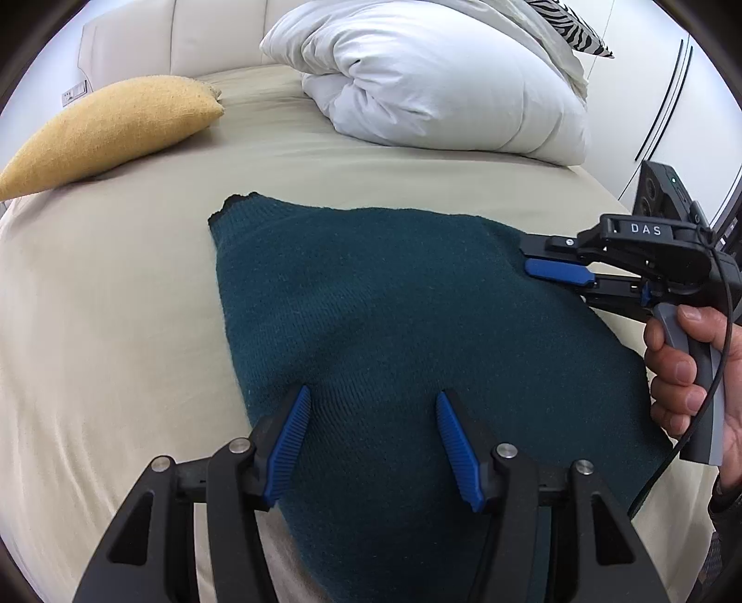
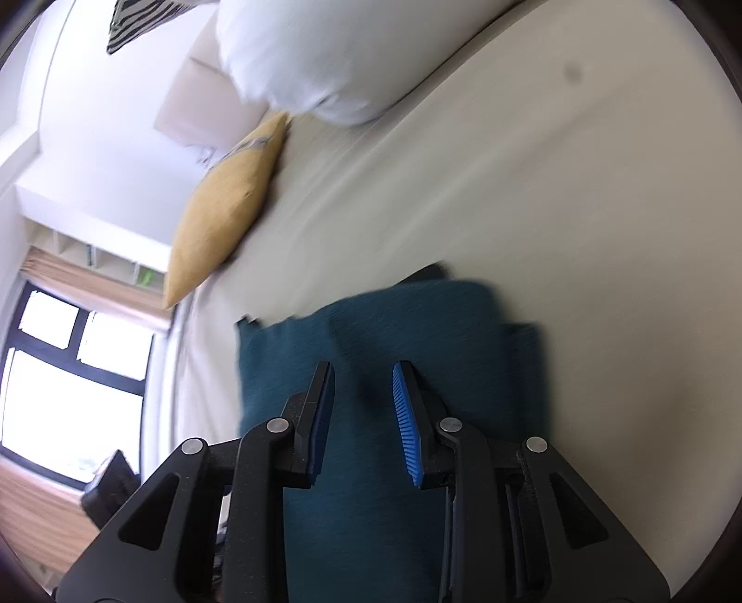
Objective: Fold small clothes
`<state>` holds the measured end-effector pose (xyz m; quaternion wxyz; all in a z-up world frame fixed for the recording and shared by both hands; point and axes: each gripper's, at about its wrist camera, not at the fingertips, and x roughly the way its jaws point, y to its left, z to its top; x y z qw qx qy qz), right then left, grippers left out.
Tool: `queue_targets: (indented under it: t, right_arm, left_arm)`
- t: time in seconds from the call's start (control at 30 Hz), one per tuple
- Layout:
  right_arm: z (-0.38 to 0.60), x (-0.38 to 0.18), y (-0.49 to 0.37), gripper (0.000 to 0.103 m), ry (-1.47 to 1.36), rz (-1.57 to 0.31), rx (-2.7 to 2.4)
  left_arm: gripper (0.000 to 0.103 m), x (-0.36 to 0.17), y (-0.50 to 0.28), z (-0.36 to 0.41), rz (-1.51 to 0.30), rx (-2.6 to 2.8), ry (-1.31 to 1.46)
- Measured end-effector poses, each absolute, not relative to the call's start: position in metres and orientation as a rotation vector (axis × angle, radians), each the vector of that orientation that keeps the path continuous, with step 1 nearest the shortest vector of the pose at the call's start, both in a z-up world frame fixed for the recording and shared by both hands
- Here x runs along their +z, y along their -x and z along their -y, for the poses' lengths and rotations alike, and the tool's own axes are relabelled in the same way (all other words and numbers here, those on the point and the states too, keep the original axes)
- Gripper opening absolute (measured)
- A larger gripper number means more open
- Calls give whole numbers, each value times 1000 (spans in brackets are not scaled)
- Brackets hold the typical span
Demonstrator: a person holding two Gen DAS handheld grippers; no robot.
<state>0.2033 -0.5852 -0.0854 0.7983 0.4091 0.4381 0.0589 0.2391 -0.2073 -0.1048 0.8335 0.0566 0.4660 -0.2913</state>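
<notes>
A dark teal knit sweater (image 1: pixel 371 287) lies folded on the beige bed sheet (image 1: pixel 116 301), with its ribbed hem corner at the far left. My left gripper (image 1: pixel 372 394) hangs open over the sweater's near part, its blue pads wide apart and nothing pinched between them. My right gripper (image 1: pixel 526 259), held in a person's hand (image 1: pixel 681 371), points at the sweater's right edge. In the blurred right wrist view, that gripper (image 2: pixel 361 371) stands slightly open above the teal sweater (image 2: pixel 417 334), with cloth beneath the gap and not pressed by the pads.
A mustard cushion (image 1: pixel 106 130) lies at the far left of the bed. A bunched white duvet (image 1: pixel 431 79) lies at the back, with a zebra-striped pillow (image 1: pixel 570 23) behind it. A window (image 2: pixel 69 371) is beside the bed. Bare sheet surrounds the sweater.
</notes>
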Motion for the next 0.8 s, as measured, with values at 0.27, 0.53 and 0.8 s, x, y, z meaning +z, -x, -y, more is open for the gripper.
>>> queue_targets:
  t: [0.27, 0.53, 0.8]
  right_arm:
    - [599, -57, -156, 28, -897, -808, 61]
    - [546, -82, -126, 29, -759, -976, 241]
    - [558, -96, -56, 28, -785, -945, 285]
  left_arm:
    - [60, -104, -237, 207, -986, -613, -121]
    - [60, -105, -236, 208, -989, -610, -129]
    - [60, -107, -234, 207, -980, -609, -128]
